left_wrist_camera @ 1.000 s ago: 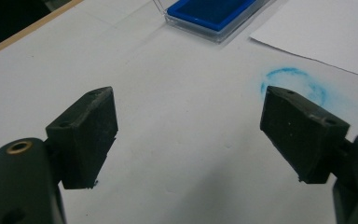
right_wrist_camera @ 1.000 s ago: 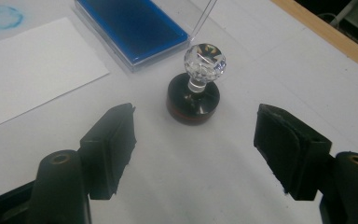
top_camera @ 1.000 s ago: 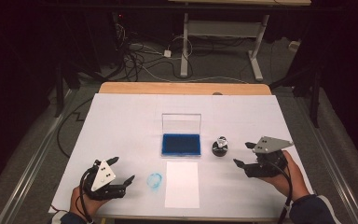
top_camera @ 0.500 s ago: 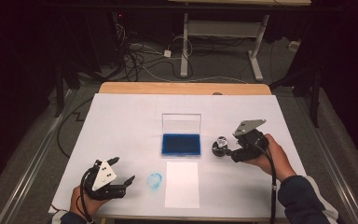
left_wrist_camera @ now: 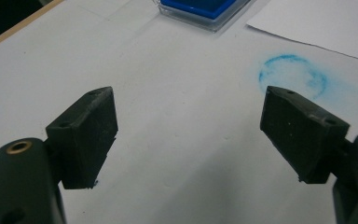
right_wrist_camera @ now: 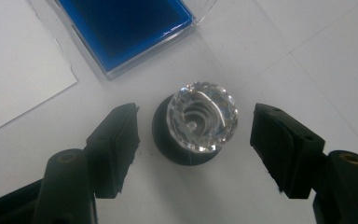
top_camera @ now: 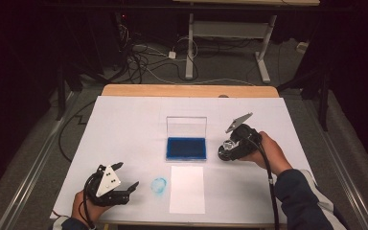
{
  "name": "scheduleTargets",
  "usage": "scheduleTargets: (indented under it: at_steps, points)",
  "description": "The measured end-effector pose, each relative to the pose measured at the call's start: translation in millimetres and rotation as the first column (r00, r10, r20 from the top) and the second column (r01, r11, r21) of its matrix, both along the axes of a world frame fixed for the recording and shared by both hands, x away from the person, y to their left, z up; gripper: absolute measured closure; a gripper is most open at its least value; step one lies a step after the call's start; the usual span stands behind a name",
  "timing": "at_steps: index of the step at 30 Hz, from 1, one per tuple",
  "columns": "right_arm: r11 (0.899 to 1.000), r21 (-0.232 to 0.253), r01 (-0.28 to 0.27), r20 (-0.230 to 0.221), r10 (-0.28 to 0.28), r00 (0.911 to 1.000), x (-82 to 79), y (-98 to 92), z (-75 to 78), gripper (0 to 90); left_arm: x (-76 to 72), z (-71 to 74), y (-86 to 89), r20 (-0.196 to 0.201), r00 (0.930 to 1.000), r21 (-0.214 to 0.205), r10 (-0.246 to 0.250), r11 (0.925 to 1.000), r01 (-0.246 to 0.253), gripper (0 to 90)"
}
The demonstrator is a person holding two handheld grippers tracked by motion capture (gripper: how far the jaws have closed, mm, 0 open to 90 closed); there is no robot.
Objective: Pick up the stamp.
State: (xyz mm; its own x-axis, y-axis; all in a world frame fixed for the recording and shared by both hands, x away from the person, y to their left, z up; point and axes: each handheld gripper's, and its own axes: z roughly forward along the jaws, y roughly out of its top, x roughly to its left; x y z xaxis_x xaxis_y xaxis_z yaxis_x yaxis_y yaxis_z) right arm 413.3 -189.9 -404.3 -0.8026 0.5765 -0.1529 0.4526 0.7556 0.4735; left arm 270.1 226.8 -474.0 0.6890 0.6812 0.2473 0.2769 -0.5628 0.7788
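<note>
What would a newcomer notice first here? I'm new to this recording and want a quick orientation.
Probably the open blue ink pad at the middle of the white table, with a blue ring smudge nearer the person. Just right of the pad, a stamp with a faceted crystal knob stands between the jaws of the right gripper, which have just been closing without touching it.

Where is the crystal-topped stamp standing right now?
The stamp stands on the white table cover, just right of the open blue ink pad. In the right gripper view it sits between the right gripper's open jaws, untouched by either.
</note>
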Motion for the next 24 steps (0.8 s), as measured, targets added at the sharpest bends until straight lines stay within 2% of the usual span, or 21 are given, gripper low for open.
scheduleTargets:
  at_steps: [2, 3, 9, 11, 14, 17, 24]
  points:
    - [1.000, -0.007, -0.001, -0.006, 0.001, 1.0000, 2.1, 0.7, -0.3, 35.8, 0.2, -0.1, 0.0, -0.001, 1.0000, 0.005, 0.001, 1.0000, -0.001, 17.8]
    - [1.000, -0.008, -0.002, -0.036, 0.002, 0.9994, 5.1, 2.3, 0.1, 40.6, 0.4, -0.1, 0.1, -0.001, 1.0000, 0.014, 0.001, 0.9999, -0.001, 17.9]
    - [1.000, -0.023, -0.012, -0.065, 0.010, 0.9978, 9.3, 7.3, -1.8, 45.8, 1.0, -1.0, 0.4, -0.004, 1.0000, 0.022, -0.002, 0.9998, 0.002, 17.9]
    - [1.000, -0.012, 0.007, -0.076, -0.008, 0.9971, 11.4, 5.7, -3.6, 49.7, 0.7, -0.9, 0.6, -0.003, 1.0000, 0.023, -0.002, 0.9997, 0.002, 17.9]
    - [1.000, 0.017, 0.011, -0.075, -0.010, 0.9971, 11.7, 2.0, -2.5, 55.1, 0.5, -1.0, 0.7, -0.004, 1.0000, 0.022, -0.003, 0.9997, 0.003, 17.9]
    - [1.000, 0.028, 0.011, -0.081, -0.009, 0.9966, 11.7, 0.5, -2.7, 55.6, 0.8, -1.4, 0.2, -0.007, 1.0000, 0.026, -0.005, 0.9996, 0.005, 17.8]
    - [0.999, 0.039, 0.007, -0.062, -0.004, 0.9981, 11.4, -1.7, -5.5, 55.8, 1.4, -2.1, -0.6, -0.014, 0.9998, 0.032, -0.011, 0.9994, 0.011, 17.9]
